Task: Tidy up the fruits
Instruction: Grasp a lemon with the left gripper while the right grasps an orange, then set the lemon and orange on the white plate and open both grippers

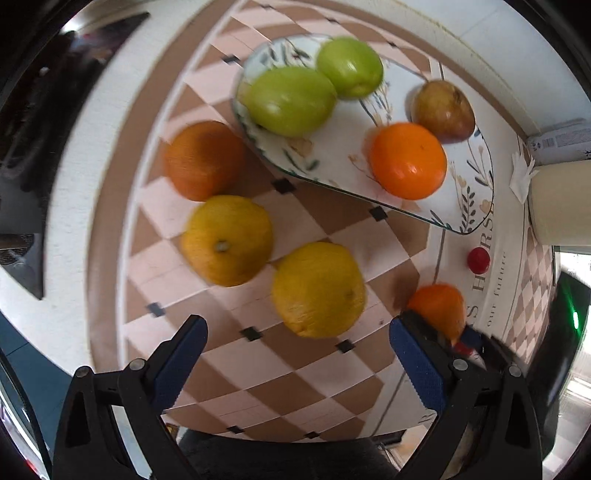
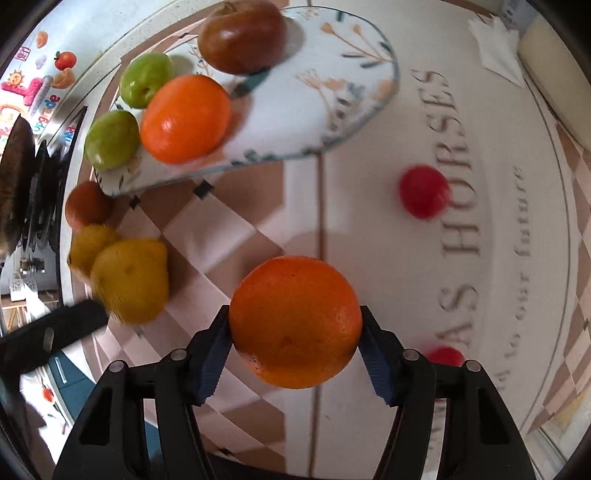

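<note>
The right tongs (image 2: 295, 343) are pinching an orange (image 2: 295, 321) between their two blue pads, one pad pressing on each side of its widest part, which is probably why the fruit is sitting steady and clear of the table (image 2: 369, 229). The plate (image 2: 362, 74) is lying ahead and to the left of these tongs, already carrying two green apples (image 2: 146, 79), a brownish pear (image 2: 242, 35) and a bright orange fruit (image 2: 184, 118), so the held orange is most likely heading there to join the sorted group. The left tongs (image 1: 299, 339) are spreading wide with nothing between them, hovering over the patterned cloth with a yellow citrus (image 1: 318, 290) lying just ahead between the open tips; a second yellowish citrus (image 1: 227, 240) and a darker orange (image 1: 203, 160) are resting beside it, near the plate's edge. These loose fruits are apparently waiting their turn. A small red fruit (image 2: 424, 192) is lying apart on the lettered part of the cloth, to the right of the held orange, with another partly hidden behind the right tongs.
</note>
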